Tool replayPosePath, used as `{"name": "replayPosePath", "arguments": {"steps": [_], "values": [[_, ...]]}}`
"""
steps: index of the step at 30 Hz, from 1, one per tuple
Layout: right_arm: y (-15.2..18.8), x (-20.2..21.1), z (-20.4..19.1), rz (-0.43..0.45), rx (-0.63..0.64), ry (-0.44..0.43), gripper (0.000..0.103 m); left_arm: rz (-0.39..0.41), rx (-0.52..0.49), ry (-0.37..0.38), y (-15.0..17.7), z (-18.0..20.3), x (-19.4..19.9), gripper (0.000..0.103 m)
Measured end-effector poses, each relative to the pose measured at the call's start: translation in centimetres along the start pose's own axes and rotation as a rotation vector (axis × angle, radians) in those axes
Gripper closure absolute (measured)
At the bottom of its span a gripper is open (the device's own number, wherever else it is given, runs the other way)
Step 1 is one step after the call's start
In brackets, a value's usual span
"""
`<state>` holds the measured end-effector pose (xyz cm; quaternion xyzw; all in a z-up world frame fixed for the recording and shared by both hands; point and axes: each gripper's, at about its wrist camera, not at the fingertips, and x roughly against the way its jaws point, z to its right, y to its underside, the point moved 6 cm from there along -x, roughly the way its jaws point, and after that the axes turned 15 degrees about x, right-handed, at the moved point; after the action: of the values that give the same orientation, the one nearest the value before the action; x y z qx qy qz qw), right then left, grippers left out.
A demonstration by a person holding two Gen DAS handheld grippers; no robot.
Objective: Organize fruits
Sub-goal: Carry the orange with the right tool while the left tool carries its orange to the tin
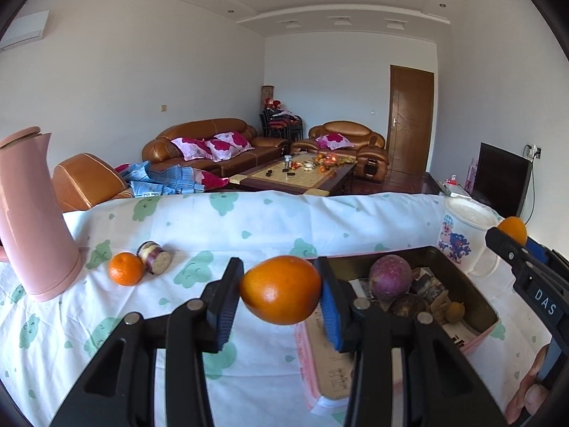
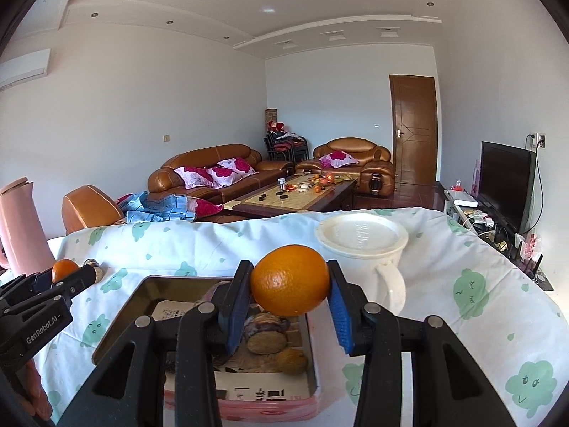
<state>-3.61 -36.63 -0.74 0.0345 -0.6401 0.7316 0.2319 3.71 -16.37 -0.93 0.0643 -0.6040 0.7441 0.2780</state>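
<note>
While several fruits already lie in the pink-walled rectangular tin box [image 1: 473,284], a small orange mandarin [image 1: 125,269] and a cut purple-skinned stub [image 1: 155,257] remain on the cloud-print tablecloth [image 1: 270,220], so the sorting looks partly done. Left gripper [image 1: 281,293] is clamped on an oval orange citrus [image 1: 281,290], long axis lying jaw to jaw, just left of the box. Right gripper [image 2: 290,293] pinches a round orange [image 2: 290,279] above the box.

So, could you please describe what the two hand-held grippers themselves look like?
Both are black plastic with cut-out frames and round silver bolts, and their fingers carry ribbed blue pads. The left hand-held gripper shows white "GenRobot.AI" lettering on its side; the right hand-held gripper shows "DAS". No cables or sleeves are visible.
</note>
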Motion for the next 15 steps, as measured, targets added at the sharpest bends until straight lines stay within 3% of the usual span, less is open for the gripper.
{"name": "replayPosePath", "arguments": {"steps": [8,15], "values": [[1.0,-1.7,0.2,-0.08,0.034,-0.042,0.06,-0.052,-0.037,0.04,0.8,4.4,-2.6,0.06],[1.6,-2.1,-1.8,-0.132,0.075,-0.094,0.06,-0.097,-0.081,0.014,2.4,5.1,-4.2,0.06]]}}
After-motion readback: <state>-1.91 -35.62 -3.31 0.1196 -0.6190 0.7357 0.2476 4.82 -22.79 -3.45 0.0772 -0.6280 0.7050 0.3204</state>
